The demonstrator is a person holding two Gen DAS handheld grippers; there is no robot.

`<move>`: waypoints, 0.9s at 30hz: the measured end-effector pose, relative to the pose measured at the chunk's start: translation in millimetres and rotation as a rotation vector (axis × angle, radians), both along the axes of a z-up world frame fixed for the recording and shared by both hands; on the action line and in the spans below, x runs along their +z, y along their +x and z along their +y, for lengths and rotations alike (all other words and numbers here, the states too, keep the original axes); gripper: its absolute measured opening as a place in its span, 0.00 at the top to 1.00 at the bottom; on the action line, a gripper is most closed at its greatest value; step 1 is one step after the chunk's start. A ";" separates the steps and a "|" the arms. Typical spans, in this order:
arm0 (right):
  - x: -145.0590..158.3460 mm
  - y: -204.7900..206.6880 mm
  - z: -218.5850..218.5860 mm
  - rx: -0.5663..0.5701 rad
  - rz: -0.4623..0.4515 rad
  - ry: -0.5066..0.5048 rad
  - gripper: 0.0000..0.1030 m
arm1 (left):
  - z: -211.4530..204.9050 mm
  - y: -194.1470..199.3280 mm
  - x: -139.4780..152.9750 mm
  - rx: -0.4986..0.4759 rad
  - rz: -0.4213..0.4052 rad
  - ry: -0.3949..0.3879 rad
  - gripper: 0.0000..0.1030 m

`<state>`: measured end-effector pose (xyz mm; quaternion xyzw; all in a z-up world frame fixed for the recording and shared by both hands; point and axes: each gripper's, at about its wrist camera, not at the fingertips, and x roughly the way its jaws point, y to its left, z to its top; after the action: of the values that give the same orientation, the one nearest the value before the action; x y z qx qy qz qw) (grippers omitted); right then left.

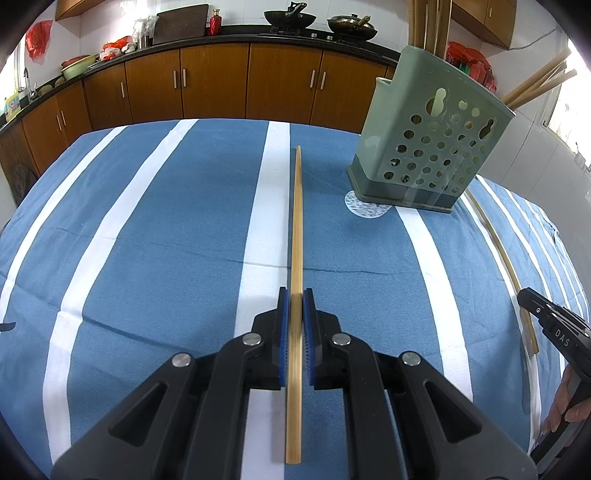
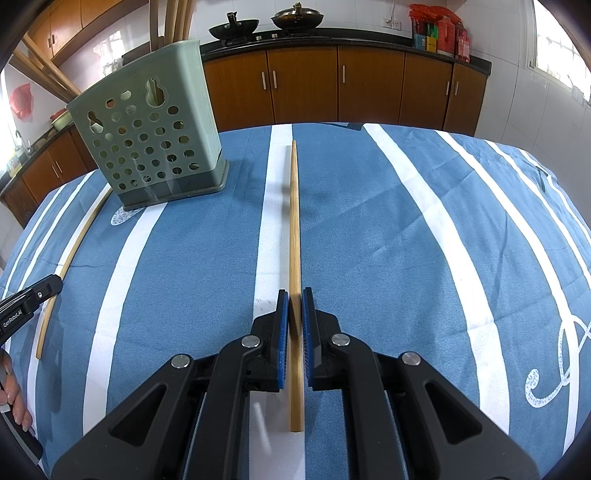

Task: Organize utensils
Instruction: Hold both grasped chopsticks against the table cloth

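Observation:
A green perforated utensil holder (image 1: 430, 142) stands on the striped cloth and holds several chopsticks; it also shows in the right wrist view (image 2: 151, 136). My left gripper (image 1: 295, 295) is shut on a bamboo chopstick (image 1: 297, 221) that points forward between its blue pads. My right gripper (image 2: 294, 295) is shut on another bamboo chopstick (image 2: 294, 221), also pointing forward. In the left wrist view the right gripper's tip (image 1: 546, 317) shows at the right edge, over the chopstick it holds (image 1: 506, 266). In the right wrist view the left gripper's tip (image 2: 33, 299) shows at the left edge, over its chopstick (image 2: 70, 258).
The table carries a blue cloth with white stripes (image 1: 166, 240). Wooden kitchen cabinets (image 1: 221, 81) with a dark counter run behind it, with woks (image 1: 290, 18) on the stove. A window (image 2: 561, 48) is at the right.

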<state>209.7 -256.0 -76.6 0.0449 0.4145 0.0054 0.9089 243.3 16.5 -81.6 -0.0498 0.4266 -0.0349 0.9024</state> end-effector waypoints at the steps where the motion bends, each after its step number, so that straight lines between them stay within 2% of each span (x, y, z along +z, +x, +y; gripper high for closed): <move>1: 0.0 0.0 0.1 0.000 0.000 0.000 0.92 | -0.5 0.2 0.0 0.000 0.000 -0.002 0.90; 7: -0.7 -2.4 -1.9 0.002 0.000 0.016 0.92 | -5.1 -4.8 0.3 -0.018 0.000 0.026 0.90; 17: -2.2 -2.2 -10.9 0.004 -0.004 0.072 0.92 | -1.3 -9.0 0.9 -0.032 0.000 0.018 0.92; 27: -1.4 -3.5 -14.8 0.005 -0.012 0.097 0.92 | -3.6 -10.8 1.7 -0.046 0.000 0.059 0.92</move>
<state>206.2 -270.9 -78.0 0.0877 0.4085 0.0280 0.9081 232.5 12.9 -79.9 -0.0134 0.4284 -0.0429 0.9025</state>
